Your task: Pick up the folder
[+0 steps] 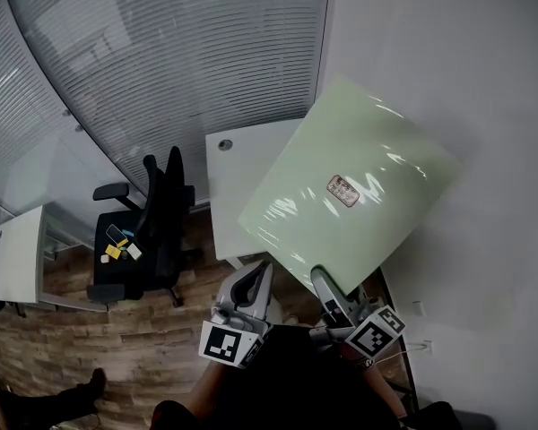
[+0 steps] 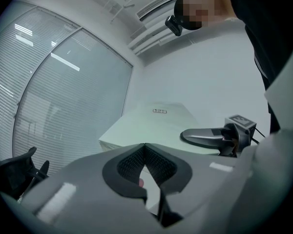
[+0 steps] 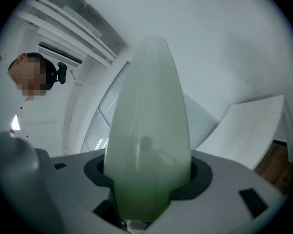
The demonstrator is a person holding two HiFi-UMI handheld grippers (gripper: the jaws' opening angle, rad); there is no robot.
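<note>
The folder [image 1: 350, 186] is a large pale green glossy sheet with a small label [image 1: 342, 190], held up in the air above the corner of a white desk [image 1: 238, 173]. My right gripper [image 1: 321, 280] is shut on its near lower edge. In the right gripper view the folder [image 3: 149, 130] rises edge-on from between the jaws and fills the middle. My left gripper [image 1: 262, 271] hovers just left of the right one, shut, its tips meeting with nothing held. The left gripper view shows the folder [image 2: 151, 123] lying flat ahead and the right gripper [image 2: 205, 136] at its right side.
A black office chair [image 1: 157, 218] with small items on its seat [image 1: 118, 245] stands left of the desk on a wooden floor. Another white desk [image 1: 18, 249] is at far left. A curved glass wall with blinds [image 1: 161, 61] runs behind; a plain wall [image 1: 484, 79] stands right.
</note>
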